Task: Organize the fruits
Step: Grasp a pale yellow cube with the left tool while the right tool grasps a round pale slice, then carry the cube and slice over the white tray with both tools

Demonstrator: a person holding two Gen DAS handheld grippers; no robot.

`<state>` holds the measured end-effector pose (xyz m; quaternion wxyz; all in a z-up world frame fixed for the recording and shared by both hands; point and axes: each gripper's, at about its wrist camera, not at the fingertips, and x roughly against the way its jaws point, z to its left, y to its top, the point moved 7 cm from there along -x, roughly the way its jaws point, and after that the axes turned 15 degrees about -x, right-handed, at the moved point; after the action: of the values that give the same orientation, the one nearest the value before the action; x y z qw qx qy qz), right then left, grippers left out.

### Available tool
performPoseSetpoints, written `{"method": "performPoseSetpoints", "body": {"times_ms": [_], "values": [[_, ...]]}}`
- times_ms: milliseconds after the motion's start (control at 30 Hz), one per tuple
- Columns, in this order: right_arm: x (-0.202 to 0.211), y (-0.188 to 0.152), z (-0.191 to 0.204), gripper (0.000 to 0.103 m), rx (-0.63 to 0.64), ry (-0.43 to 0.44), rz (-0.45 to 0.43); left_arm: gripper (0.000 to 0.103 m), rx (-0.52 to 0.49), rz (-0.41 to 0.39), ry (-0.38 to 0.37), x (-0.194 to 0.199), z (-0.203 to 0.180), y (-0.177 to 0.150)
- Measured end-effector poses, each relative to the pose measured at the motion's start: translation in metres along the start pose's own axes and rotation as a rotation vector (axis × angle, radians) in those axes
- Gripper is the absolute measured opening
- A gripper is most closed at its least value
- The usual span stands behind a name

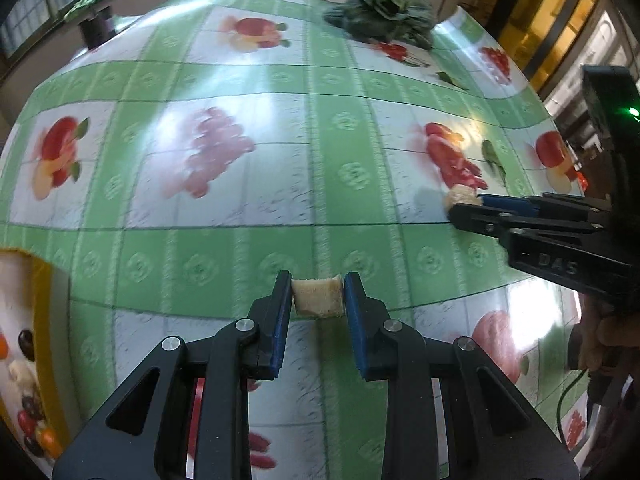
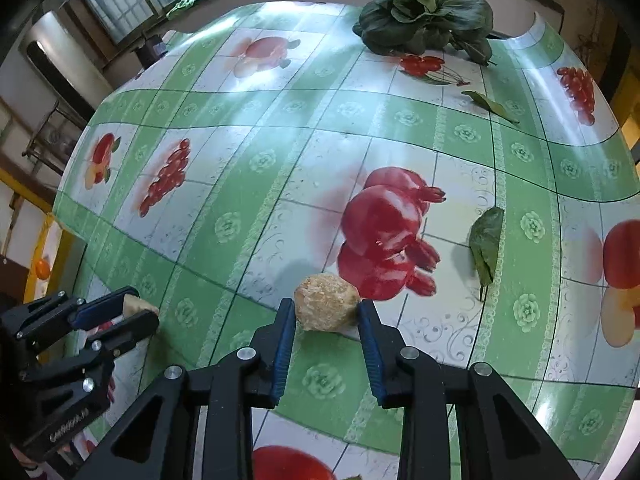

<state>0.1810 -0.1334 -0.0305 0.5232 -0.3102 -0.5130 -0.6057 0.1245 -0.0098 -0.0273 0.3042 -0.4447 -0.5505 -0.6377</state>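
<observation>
In the left wrist view my left gripper (image 1: 317,282) is shut on a pale beige chunk (image 1: 318,300), held just above the green fruit-print tablecloth (image 1: 280,80). The right wrist view shows the same gripper (image 2: 140,310) at the lower left, with the chunk (image 2: 134,303) at its tip. My right gripper (image 2: 326,314) points down at a round tan lump (image 2: 328,292) that rests on the cloth. Its blue pads (image 2: 285,332) touch the lump on both sides. From the left wrist view the right gripper (image 1: 466,206) reaches in from the right, the lump (image 1: 460,196) at its tip.
A bunch of dark leafy greens (image 2: 424,16) lies at the far edge of the table. Loose leaves (image 2: 486,244) lie to the right of the lump. A yellow-rimmed tray (image 1: 44,312) with small fruits sits at the lower left. A dark cup (image 1: 96,30) stands at the far left corner.
</observation>
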Motion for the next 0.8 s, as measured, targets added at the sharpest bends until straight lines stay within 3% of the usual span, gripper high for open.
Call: {"method": "performPoseSetpoints", "body": {"times_ms": [333,800], "values": [[0.032,-0.024,0.067,0.031,0.086,0.093,-0.021,0.026,0.086,-0.011,0.086,0.035,0.044,-0.033],[0.025,-0.062,0.185,0.031,0.259,0.176,0.022,0.026,0.185,-0.035,0.188,0.088,0.112,-0.087]]}}
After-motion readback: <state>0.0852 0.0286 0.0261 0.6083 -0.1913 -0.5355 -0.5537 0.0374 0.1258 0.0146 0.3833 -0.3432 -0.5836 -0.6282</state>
